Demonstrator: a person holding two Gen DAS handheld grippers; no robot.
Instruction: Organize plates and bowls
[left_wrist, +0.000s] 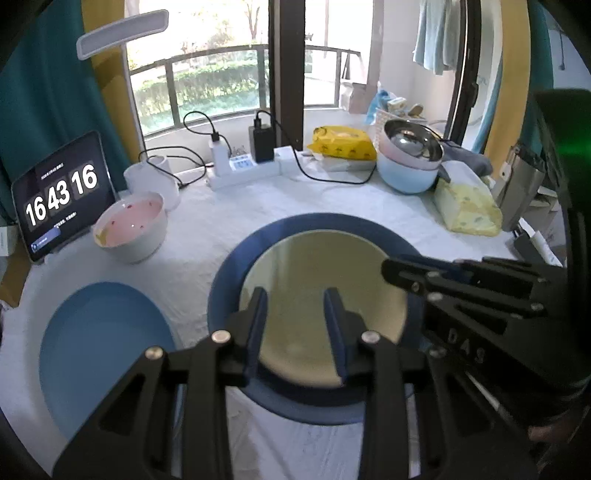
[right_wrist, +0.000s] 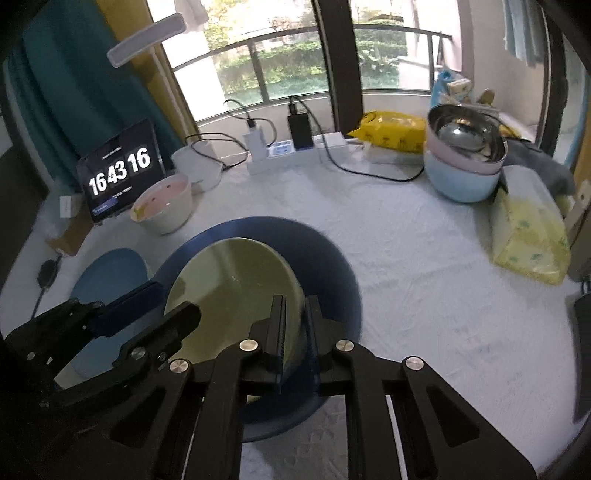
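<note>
Right wrist view shows the right tongs (right_wrist: 295, 325) pinching the rim of the round pale-green plate (right_wrist: 229, 291) over the larger dark-blue plate (right_wrist: 332, 266), left tongs (left_wrist: 295, 314) spread empty; a thin edge grip could slip, clattering it down.

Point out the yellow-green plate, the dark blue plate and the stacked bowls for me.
yellow-green plate (left_wrist: 317, 280): left wrist view, bare centre.
dark blue plate (right_wrist: 325, 266): right wrist view, far right rim.
stacked bowls (left_wrist: 404, 173): left wrist view, light blue bottom bowl's wall.
</note>
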